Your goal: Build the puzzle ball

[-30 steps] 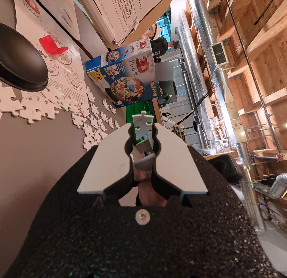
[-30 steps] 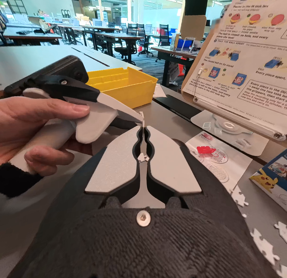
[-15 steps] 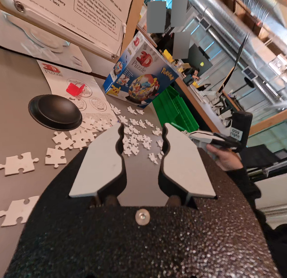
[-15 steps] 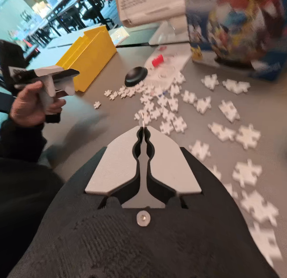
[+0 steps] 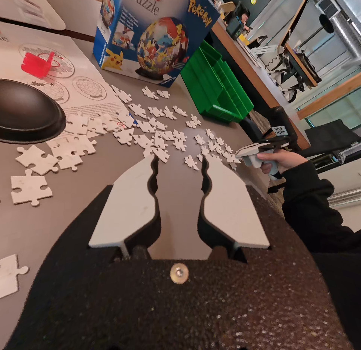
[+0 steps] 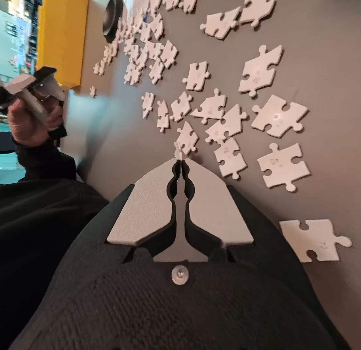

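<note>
Many white puzzle pieces (image 5: 156,129) lie scattered on the grey table (image 5: 58,213). My left gripper (image 5: 178,159) is open and empty, low over the near edge of the pile. My right gripper (image 6: 180,161) is shut on a thin white puzzle piece (image 6: 178,151), seen edge-on and sticking out past the tips, just above the loose pieces (image 6: 230,123). In the left wrist view the right gripper (image 5: 237,156) shows at the right with that piece (image 5: 232,158) at its tip. The black ball stand (image 5: 25,118) sits at the left.
The blue puzzle box (image 5: 152,39) stands at the back, with a green bin (image 5: 216,86) to its right. A red clip (image 5: 37,64) lies on the instruction sheet (image 5: 88,63). A yellow bin (image 6: 60,41) stands beyond the stand (image 6: 112,18). A hand (image 6: 29,123) holds the left gripper. One gripper's finger ends stand about 30 cm off the other's.
A second ago my left gripper held a piece up against the right gripper. It has since let go and opened. The right gripper has kept the piece and dropped toward the table.
</note>
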Tool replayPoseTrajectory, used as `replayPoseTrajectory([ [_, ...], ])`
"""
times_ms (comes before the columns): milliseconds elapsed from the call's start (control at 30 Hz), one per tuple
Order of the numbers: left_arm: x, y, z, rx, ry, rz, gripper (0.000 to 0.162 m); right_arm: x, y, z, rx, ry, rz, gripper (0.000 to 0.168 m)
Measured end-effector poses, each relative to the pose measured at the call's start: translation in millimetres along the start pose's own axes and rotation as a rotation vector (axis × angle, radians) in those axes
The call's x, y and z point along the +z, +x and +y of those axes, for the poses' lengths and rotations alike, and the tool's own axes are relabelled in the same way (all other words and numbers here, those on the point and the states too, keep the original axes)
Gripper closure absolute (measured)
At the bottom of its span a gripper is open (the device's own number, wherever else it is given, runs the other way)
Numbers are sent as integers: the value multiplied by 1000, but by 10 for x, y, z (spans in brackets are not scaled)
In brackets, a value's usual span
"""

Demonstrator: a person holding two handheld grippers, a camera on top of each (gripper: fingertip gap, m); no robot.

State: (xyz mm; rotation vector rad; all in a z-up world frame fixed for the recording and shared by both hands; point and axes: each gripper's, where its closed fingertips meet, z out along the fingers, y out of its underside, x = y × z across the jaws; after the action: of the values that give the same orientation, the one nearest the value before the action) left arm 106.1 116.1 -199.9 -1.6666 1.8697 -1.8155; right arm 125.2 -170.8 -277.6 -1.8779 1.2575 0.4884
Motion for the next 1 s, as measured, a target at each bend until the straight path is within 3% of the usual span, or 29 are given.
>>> replayPoseTrajectory([
  [367,-10,-35,94,-11,-37,-7,121,115,82,161,-62,-144,51,166],
  [500,1,-23,118,-7,-50,-3,121,104,184,154,-110,-182,139,161],
  [567,6,-23,139,-7,-58,-3,120,86,176,71,-141,-151,159,152],
  [833,-99,-88,95,36,-63,-39,119,-50,-14,-258,-249,11,193,148],
  [1000,-526,-398,-246,141,4,-195,118,17,-459,-549,-409,186,149,148],
])
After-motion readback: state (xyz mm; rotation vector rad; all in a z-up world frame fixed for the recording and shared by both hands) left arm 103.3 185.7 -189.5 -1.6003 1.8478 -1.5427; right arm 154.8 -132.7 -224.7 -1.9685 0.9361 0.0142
